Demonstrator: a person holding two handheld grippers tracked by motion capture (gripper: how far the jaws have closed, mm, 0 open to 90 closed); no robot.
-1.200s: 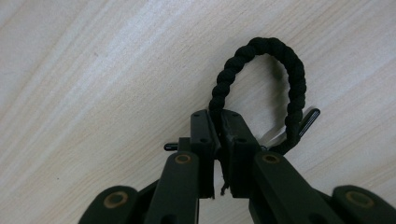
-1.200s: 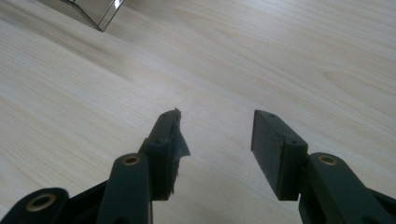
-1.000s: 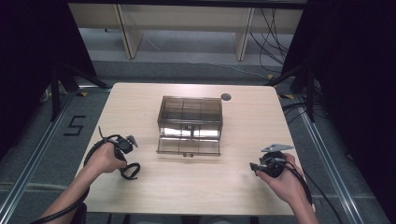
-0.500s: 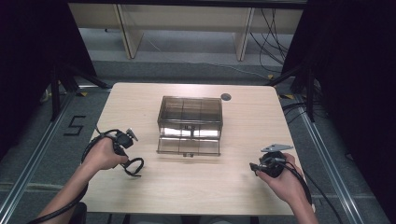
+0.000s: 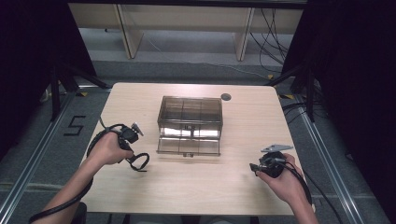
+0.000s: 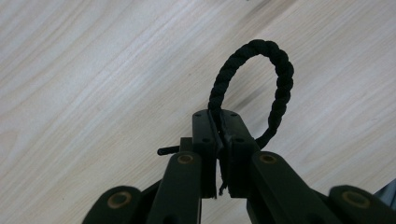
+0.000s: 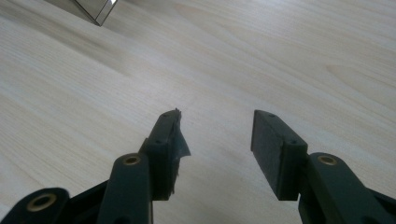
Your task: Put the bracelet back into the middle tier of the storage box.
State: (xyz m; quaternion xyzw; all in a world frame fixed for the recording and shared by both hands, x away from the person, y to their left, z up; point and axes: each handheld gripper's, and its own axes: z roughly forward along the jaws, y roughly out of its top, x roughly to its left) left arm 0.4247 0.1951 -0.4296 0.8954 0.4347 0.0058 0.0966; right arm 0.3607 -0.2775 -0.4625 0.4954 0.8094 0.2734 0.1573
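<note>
On the near side of the clear box (image 5: 190, 123), toward the table's front edge, both hands work over bare wood. The right gripper (image 5: 256, 168) sits near and to the right of the box, close to the front right corner of the table (image 5: 196, 186); in its own view its jaws stand wide apart with nothing between them, only open wood ahead and a corner of the box far off at the upper left. The left gripper (image 6: 218, 126) is near and to the left of the box, its jaws pinched together on a black braided cord loop (image 6: 275, 79), which arches above the tips, over the wood. In the high view that loop (image 5: 138, 162) hangs just beside the left hand (image 5: 109, 148), apart from the box's lowered front flap. A wide strip of free tabletop lies between the two hands. Beyond the box, a small dark round thing (image 5: 226, 97) sits near the far edge.
</note>
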